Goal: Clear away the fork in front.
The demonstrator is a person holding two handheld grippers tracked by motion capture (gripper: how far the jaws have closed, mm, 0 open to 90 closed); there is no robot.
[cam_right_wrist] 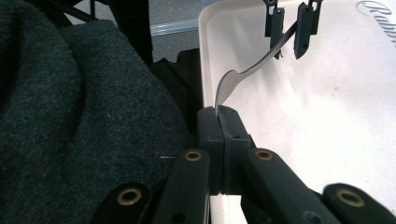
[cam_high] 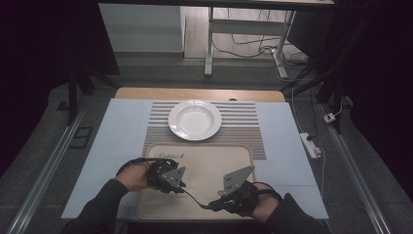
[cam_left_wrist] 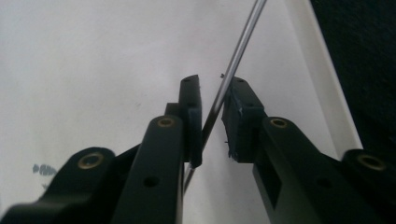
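Observation:
A slim piece of metal cutlery (cam_high: 196,198) hangs just above the cream tray (cam_high: 204,153), spanning both grippers. My right gripper (cam_high: 212,205) (cam_right_wrist: 218,111) is shut on its wider end, which curves up out of the pads (cam_right_wrist: 231,126). My left gripper (cam_high: 182,187) (cam_left_wrist: 214,81) stands around the thin handle (cam_left_wrist: 238,46); the handle runs slantwise between the two pads, with a narrow gap on each side. Seen from the right gripper view, the left gripper (cam_right_wrist: 288,49) reaches in from the top, its fingers either side of the handle (cam_right_wrist: 261,60).
A white deep plate (cam_high: 195,119) sits on a striped placemat (cam_high: 243,122) beyond the tray. A pale blue cover (cam_high: 117,131) lies over the table. A dark sleeve (cam_right_wrist: 70,116) lies beside the tray's near edge. A power strip (cam_high: 310,145) rests on the floor at right.

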